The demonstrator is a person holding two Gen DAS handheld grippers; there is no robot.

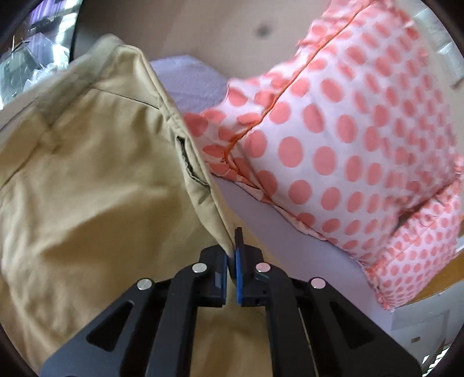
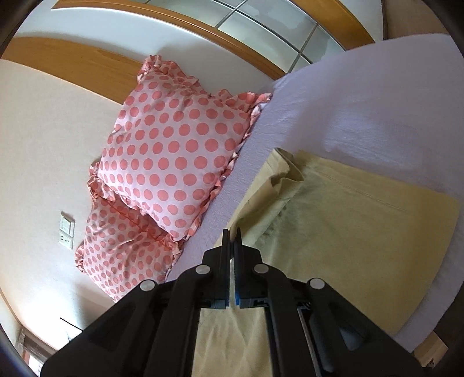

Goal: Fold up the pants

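Observation:
Khaki pants (image 1: 95, 179) hang lifted over a bed with a pale lilac sheet (image 1: 293, 246). My left gripper (image 1: 233, 246) is shut on an edge of the pants near a side pocket, and the cloth drapes down to its left. In the right wrist view the pants (image 2: 348, 220) lie partly flat on the sheet (image 2: 362, 101), with the waistband end folded up. My right gripper (image 2: 231, 240) has its jaws closed together over the near edge of the pants; cloth shows below and behind the fingers, but the pinch itself is hidden.
Two white pillows with coral dots (image 1: 348, 139) lean at the head of the bed; they also show in the right wrist view (image 2: 171, 162). A wooden headboard (image 2: 72, 61), a wall switch and socket (image 2: 66, 230) and a window (image 2: 275, 23) lie beyond.

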